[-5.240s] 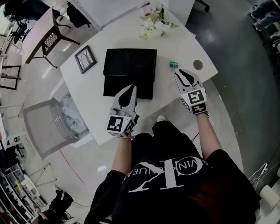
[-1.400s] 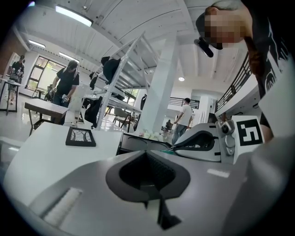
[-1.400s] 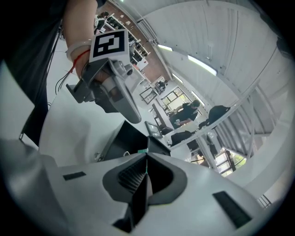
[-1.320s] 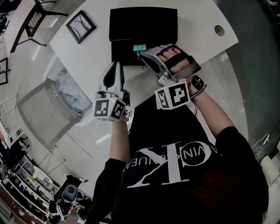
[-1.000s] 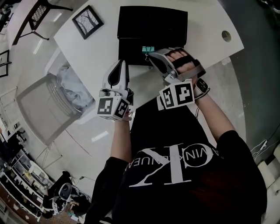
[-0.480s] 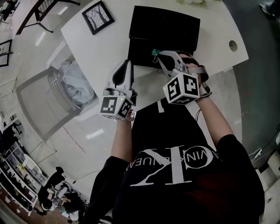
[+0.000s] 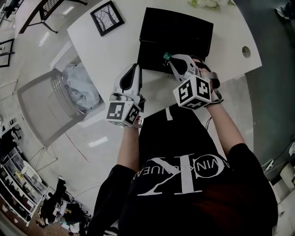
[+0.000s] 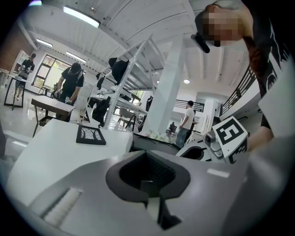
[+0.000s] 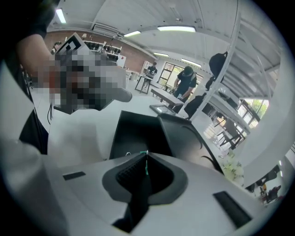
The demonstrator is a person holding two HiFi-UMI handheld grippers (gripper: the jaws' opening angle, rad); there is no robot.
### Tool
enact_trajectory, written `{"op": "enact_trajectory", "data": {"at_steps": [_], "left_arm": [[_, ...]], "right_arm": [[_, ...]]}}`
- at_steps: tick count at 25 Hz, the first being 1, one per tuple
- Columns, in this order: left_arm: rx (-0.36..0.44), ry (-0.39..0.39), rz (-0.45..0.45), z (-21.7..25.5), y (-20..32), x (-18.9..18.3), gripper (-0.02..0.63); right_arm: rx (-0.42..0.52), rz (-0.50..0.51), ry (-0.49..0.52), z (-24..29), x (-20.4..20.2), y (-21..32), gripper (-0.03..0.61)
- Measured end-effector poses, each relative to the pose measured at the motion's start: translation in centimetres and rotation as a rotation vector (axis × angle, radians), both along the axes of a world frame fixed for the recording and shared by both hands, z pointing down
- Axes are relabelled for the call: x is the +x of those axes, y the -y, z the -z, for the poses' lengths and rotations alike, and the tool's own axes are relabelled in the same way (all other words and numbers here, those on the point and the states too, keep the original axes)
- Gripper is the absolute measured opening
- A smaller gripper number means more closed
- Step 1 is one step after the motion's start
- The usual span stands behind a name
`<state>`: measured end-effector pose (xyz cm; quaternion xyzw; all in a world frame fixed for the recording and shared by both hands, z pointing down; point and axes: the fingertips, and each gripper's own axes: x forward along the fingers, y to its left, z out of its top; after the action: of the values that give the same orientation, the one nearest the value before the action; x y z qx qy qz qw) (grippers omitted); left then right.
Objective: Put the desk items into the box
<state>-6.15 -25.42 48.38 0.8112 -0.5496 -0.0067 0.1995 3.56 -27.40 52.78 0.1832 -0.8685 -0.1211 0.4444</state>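
Observation:
A black box (image 7: 177,31) lies open on the white desk (image 7: 113,50), its flat black front part (image 7: 154,57) towards me. My right gripper (image 7: 169,59) is shut on a small green binder clip (image 7: 165,56) and holds it above that near part of the box. In the right gripper view the green clip (image 9: 146,165) shows as a thin sliver between the shut jaws, with the box (image 9: 138,131) below and ahead. My left gripper (image 7: 135,69) hovers at the desk's near edge, left of the box, shut with nothing in it (image 8: 148,159).
A black picture frame (image 7: 107,17) lies on the desk left of the box, and white flowers (image 7: 208,3) sit behind it. A round cable hole (image 7: 246,51) is at the desk's right. A grey wire bin (image 7: 55,103) with a bag stands on the floor at left.
The clip lay on the desk at the right 5.2 s ago; it is now in my right gripper, which has carried it left over the box's near part. The left gripper barely moved.

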Motion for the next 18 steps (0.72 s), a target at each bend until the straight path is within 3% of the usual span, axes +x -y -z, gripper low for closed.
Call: {"op": "enact_trajectory", "data": {"at_steps": [12,18], "left_arm": [[0.042,0.01,-0.014,2.0,0.1,0.5,0.009],[0.057,0.026,-0.019,2.9,0.6,0.8,0.009]], "right_arm": [[-0.094,-0.112,0.149,2.4,1.4,-0.2,0.02],[-0.085,-0.175,0.226,4.5,2.7,0.5,0.019]]}}
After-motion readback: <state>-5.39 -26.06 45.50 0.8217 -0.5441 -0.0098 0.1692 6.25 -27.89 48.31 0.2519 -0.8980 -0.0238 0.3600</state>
